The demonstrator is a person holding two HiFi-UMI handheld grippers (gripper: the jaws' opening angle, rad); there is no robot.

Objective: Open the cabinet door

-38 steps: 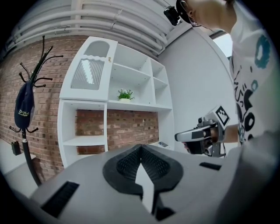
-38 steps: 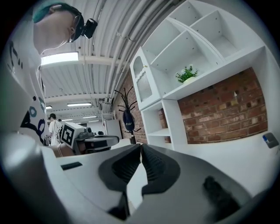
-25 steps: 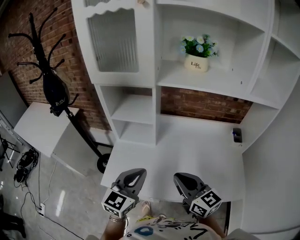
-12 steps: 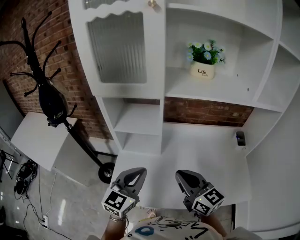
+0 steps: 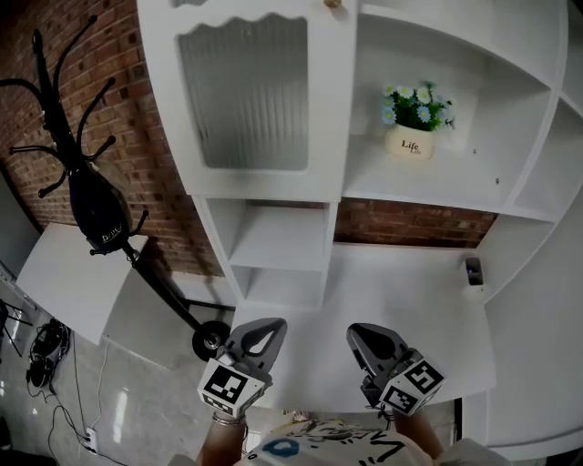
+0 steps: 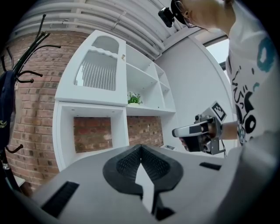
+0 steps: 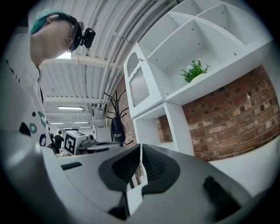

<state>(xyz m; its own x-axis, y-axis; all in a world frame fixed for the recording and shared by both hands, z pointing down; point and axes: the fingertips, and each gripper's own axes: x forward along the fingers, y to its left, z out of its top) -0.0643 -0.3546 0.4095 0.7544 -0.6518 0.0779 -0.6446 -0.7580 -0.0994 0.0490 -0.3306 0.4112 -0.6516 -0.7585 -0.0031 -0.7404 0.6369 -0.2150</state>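
Observation:
The white cabinet door (image 5: 246, 91) with ribbed glass stands closed at the upper left of the shelf unit, its small brass knob (image 5: 332, 4) at the top right corner. It also shows as the ribbed cabinet door (image 6: 97, 74) in the left gripper view and as a narrow ribbed cabinet door (image 7: 139, 85) in the right gripper view. My left gripper (image 5: 264, 335) and right gripper (image 5: 363, 338) hover side by side over the desk's near edge, far below the door. Both are shut with nothing between the jaws.
A potted plant (image 5: 414, 123) sits on the open shelf right of the door. A small dark device (image 5: 473, 270) lies at the white desk's (image 5: 401, 291) right side. A black coat rack (image 5: 91, 182) with a hanging bag stands left by the brick wall.
The view has shifted so the shelf unit sits lower and nearer in the picture. Both grippers have drifted slightly forward over the desk edge, still shut.

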